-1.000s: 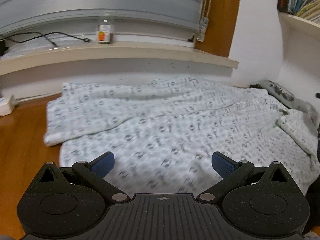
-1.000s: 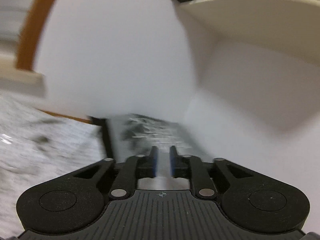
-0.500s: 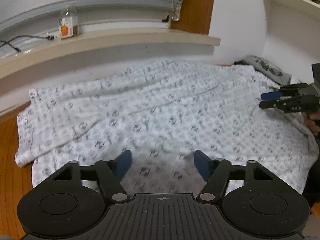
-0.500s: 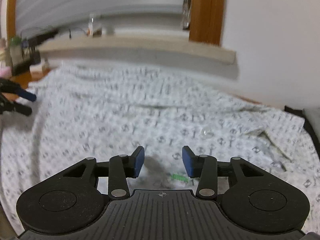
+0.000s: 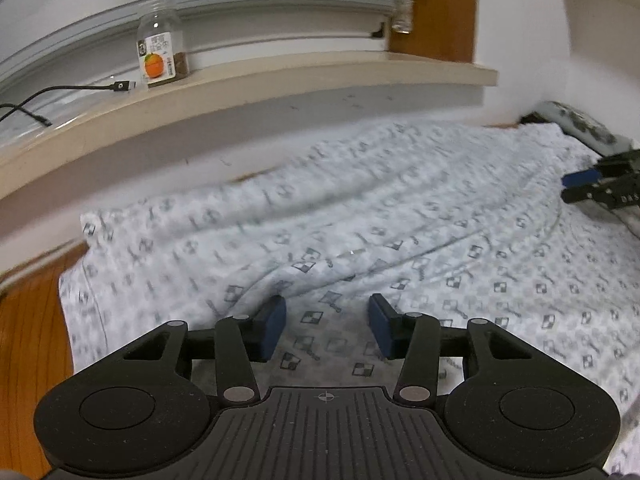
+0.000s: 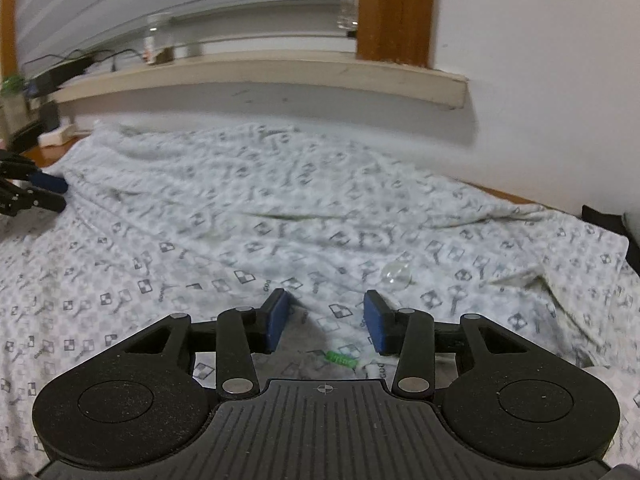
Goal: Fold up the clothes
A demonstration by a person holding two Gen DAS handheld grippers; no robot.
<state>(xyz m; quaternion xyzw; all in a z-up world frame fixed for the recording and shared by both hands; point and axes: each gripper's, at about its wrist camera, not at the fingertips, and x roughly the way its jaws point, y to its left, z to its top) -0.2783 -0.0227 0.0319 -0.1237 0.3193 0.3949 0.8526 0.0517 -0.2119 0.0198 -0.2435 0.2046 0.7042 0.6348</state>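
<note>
While both grippers are hovering low over the cloth, the scene is reading as follows.

Garment: a white garment (image 5: 400,240) printed with small grey checks and key-like marks is lying spread out and wrinkled on a wooden floor (image 5: 28,340), reaching back to the wall under a window ledge (image 5: 280,80).
Left gripper: the left gripper (image 5: 327,328) is pointing down at the near part of the cloth, and its jaws are closing. The blue pads (image 5: 272,328) are standing apart over the fabric, which is lying below the gap; they are not pinching it.
Right gripper: the right gripper (image 6: 325,322) is hanging over the collar end, its jaws partly apart with the pads (image 6: 374,322) gripping nothing. Cloth and a small green tag (image 6: 341,358) are showing beneath the gap.
Button: a clear button (image 6: 396,274) is sitting on the fabric just ahead and to the right of the right gripper's pad.
Each seen from the other: the right gripper's tip is showing at the right edge of the left view (image 5: 600,188), and the left gripper's tip at the left edge of the right view (image 6: 32,192), so the two are working well apart at opposite ends of the garment.
Ledge: a jar with an orange label (image 5: 162,54) is standing on it beside a black cable (image 5: 72,90).
Far right: a darker patterned item (image 5: 580,126) is lying against the wall, just past the garment's edge.
</note>
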